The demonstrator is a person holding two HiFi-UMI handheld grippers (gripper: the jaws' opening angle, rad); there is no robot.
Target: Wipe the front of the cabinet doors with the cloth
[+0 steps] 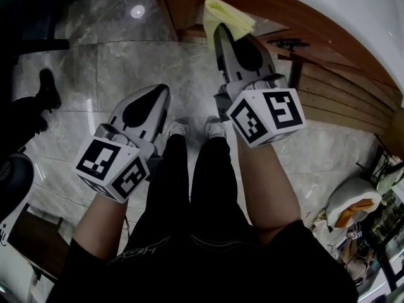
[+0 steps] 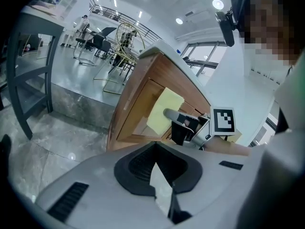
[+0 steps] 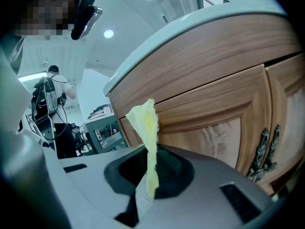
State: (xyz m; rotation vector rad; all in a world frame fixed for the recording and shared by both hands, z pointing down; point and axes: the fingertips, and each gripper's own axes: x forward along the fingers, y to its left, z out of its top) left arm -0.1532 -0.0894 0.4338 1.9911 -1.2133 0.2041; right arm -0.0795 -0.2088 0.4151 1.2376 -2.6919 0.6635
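Note:
My right gripper (image 1: 221, 29) is shut on a yellow cloth (image 1: 226, 15) and holds it up to the wooden cabinet door (image 1: 328, 84). In the left gripper view the cloth (image 2: 165, 109) lies flat against the door panel (image 2: 138, 106), with the right gripper (image 2: 167, 113) behind it. In the right gripper view a twisted strip of cloth (image 3: 147, 137) rises from between the closed jaws, with the carved door (image 3: 224, 128) just ahead. My left gripper (image 1: 161, 92) hangs lower left over the floor, shut and empty, well apart from the cabinet.
A white countertop (image 1: 353, 17) overhangs the cabinet. Dark ornate handles (image 3: 265, 149) sit where two doors meet. Grey marble floor (image 1: 95, 62), the person's legs and shoes (image 1: 178, 129) are below. A grey table (image 2: 28, 56) stands left; bags (image 1: 353, 207) lie right.

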